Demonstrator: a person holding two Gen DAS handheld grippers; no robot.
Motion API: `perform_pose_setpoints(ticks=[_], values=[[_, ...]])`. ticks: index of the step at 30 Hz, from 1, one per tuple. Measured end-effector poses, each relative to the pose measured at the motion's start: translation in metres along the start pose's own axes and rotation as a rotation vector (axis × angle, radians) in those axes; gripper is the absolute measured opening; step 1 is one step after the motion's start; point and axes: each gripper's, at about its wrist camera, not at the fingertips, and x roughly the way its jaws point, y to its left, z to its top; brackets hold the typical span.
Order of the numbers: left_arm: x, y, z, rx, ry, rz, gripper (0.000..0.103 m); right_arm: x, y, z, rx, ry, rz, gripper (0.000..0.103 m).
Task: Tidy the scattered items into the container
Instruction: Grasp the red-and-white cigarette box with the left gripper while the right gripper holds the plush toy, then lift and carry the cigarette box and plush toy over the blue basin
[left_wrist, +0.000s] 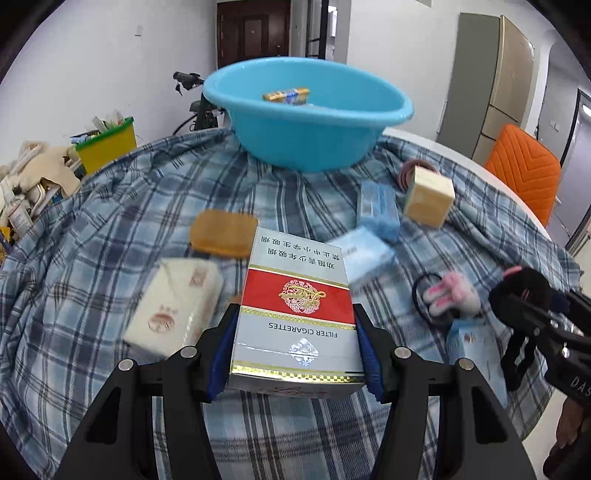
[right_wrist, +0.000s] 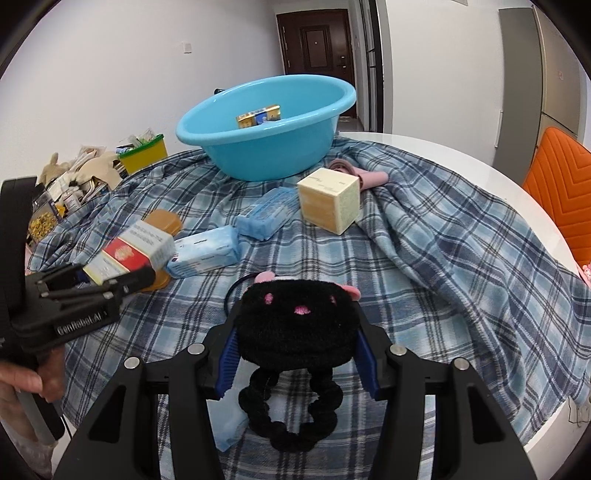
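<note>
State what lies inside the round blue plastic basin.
Inside the round blue plastic basin lies one yellow-and-blue printed box. Its near wall hides the rest of the floor.

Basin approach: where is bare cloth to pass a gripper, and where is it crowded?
Bare plaid cloth lies right of the cube box, toward the white table edge. Also between basin and amber soap. Crowded: blue tissue packs between soap and cube.
</note>
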Motion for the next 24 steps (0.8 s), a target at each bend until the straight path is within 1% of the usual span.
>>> perform_pose_setpoints(ticks=[4, 14, 19, 24], values=[[0.0, 0.005, -0.004, -0.021, 0.002, 0.001, 0.06, 0.002, 0.005, -0.001, -0.009, 0.005, 0.003, 0.051], [-0.008, 0.006, 0.003, -0.014, -0.013, 0.008, 0.06, 0.003, 0.009, 0.001, -0.019, 0.003, 0.003, 0.051], [-0.019, 0.003, 0.015, -0.001, -0.05, 0.015, 0.06, -0.001, 0.012, 0.012, -0.03, -0.024, 0.006, 0.051], [-0.039, -0.001, 0.036, 0.022, -0.118, 0.02, 0.06, -0.019, 0.016, 0.034, -0.048, -0.095, 0.006, 0.051]])
